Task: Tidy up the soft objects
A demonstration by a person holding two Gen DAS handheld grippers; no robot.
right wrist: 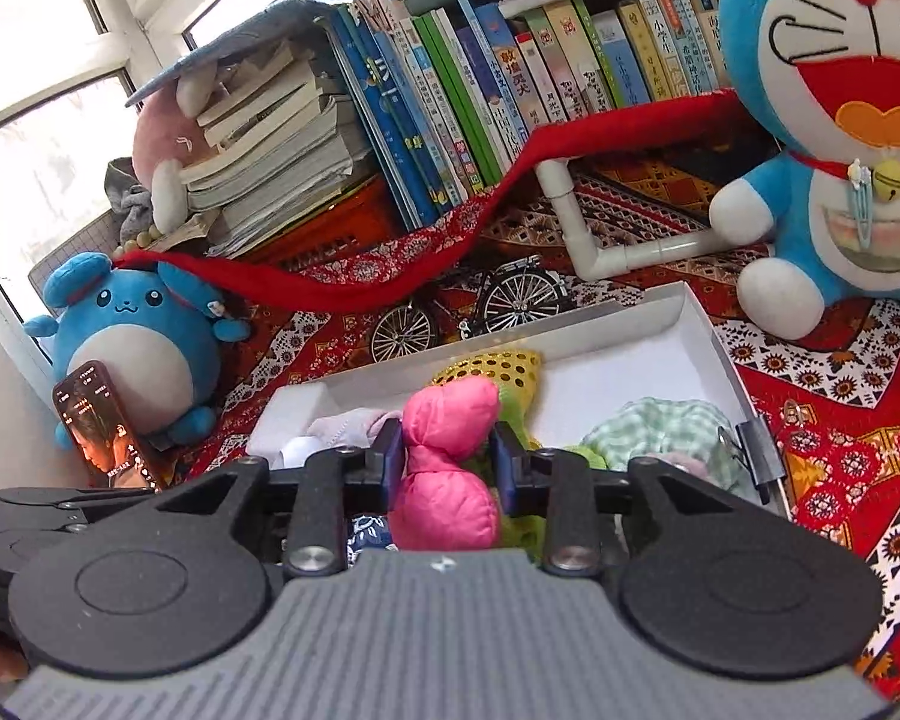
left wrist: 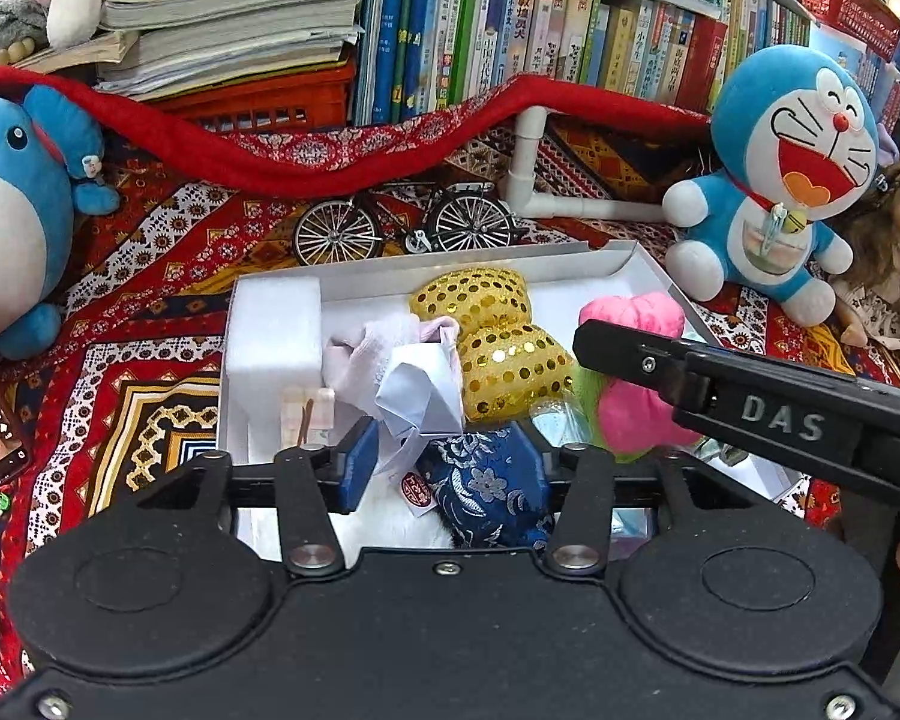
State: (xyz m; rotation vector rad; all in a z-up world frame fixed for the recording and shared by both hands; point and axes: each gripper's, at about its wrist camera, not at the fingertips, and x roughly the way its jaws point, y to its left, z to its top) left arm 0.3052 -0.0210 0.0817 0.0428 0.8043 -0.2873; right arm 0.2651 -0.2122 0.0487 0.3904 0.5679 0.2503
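A white box [left wrist: 570, 258] on the patterned cloth holds soft items: gold sequined pouches [left wrist: 492, 330], a pale pink cloth [left wrist: 360, 354], a blue brocade pouch [left wrist: 486, 486] and a pink plush [left wrist: 636, 372]. My left gripper [left wrist: 447, 459] hangs low over the box's near side, open. The brocade pouch lies between its fingers, with a gap at the left pad. My right gripper [right wrist: 448, 462] is open around the narrow middle of the pink plush [right wrist: 444, 468], and green shows beside its right pad. A green checked cloth [right wrist: 660, 426] lies in the box's right part.
A Doraemon plush [left wrist: 792, 180] and a doll [left wrist: 894, 252] sit right of the box, a round blue plush [left wrist: 12, 210] to the left with a phone [right wrist: 108, 426] leaning on it. Behind the box are a model bicycle [left wrist: 402, 222], a white pipe frame [left wrist: 528, 180] and rows of books.
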